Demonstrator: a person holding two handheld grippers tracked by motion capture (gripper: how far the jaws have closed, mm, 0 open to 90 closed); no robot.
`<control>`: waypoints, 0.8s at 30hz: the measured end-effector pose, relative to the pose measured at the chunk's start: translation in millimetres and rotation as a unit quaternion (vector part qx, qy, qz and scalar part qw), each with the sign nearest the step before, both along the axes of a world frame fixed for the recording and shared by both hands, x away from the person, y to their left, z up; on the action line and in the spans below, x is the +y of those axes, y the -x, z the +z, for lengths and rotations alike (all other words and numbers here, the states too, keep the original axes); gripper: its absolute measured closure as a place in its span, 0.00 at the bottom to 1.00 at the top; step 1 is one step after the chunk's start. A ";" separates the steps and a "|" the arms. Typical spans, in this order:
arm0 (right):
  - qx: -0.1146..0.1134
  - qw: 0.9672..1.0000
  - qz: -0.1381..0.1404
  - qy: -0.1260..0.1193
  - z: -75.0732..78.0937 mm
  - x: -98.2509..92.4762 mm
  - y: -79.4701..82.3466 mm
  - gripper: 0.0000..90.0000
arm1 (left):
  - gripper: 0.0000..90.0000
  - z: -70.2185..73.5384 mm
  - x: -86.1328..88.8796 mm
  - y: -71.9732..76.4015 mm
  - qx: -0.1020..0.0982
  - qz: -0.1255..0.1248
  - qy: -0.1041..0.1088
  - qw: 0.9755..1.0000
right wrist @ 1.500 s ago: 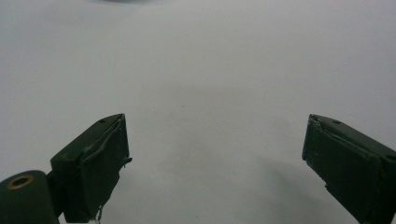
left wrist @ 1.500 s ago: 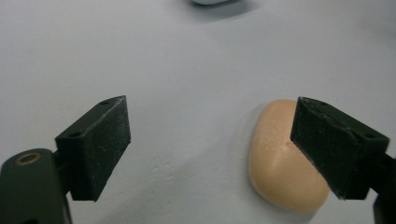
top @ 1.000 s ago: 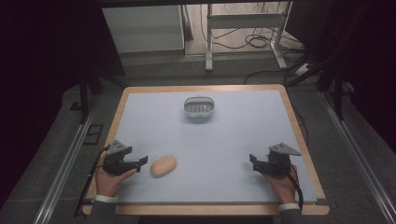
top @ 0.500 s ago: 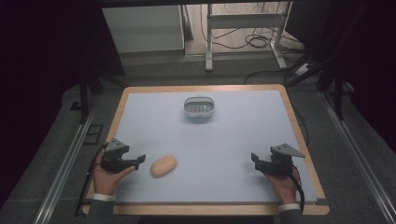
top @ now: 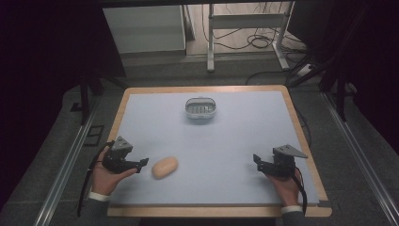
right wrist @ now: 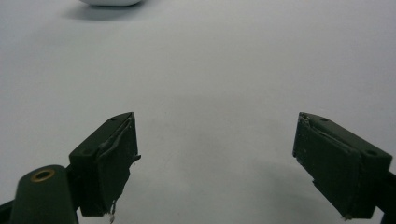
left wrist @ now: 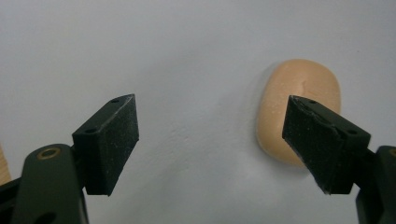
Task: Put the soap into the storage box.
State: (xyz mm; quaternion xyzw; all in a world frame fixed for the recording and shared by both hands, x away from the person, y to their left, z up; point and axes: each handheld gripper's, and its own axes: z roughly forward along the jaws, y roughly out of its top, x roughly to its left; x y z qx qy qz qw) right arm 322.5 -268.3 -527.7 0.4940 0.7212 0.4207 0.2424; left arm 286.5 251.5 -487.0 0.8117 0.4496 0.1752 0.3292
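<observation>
Left gripper (top: 141,163) hovering near the table's (top: 244,136) front left corner, jaws spread wide, gripping nothing. Tan bread roll (top: 165,167) lying just beside its tips. Small white basket (top: 200,108) sitting near the back edge. Right gripper (top: 257,161) hovering near the front right corner, jaws wide, gripping nothing.

Matt table surface (top: 235,141), seemingly wooden rim (top: 207,89)

Table (top: 244,150): bread roll (top: 165,167), basket (top: 200,108)
</observation>
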 end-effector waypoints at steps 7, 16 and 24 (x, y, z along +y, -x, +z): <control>-0.009 1.000 -0.002 -0.003 0.4 -0.7 2.4 0.16 | 0.21 9.8 -11.5 -2.6 -0.002 -0.022 -0.014 1.000; -0.005 1.000 -0.001 -0.002 0.1 -0.1 1.5 0.16 | 0.20 16.9 -24.4 -3.6 0.004 -0.042 -0.027 0.999; -0.005 1.000 -0.002 -0.001 0.1 0.0 1.6 0.16 | 0.20 15.8 -37.1 -4.8 0.015 -0.062 -0.039 0.997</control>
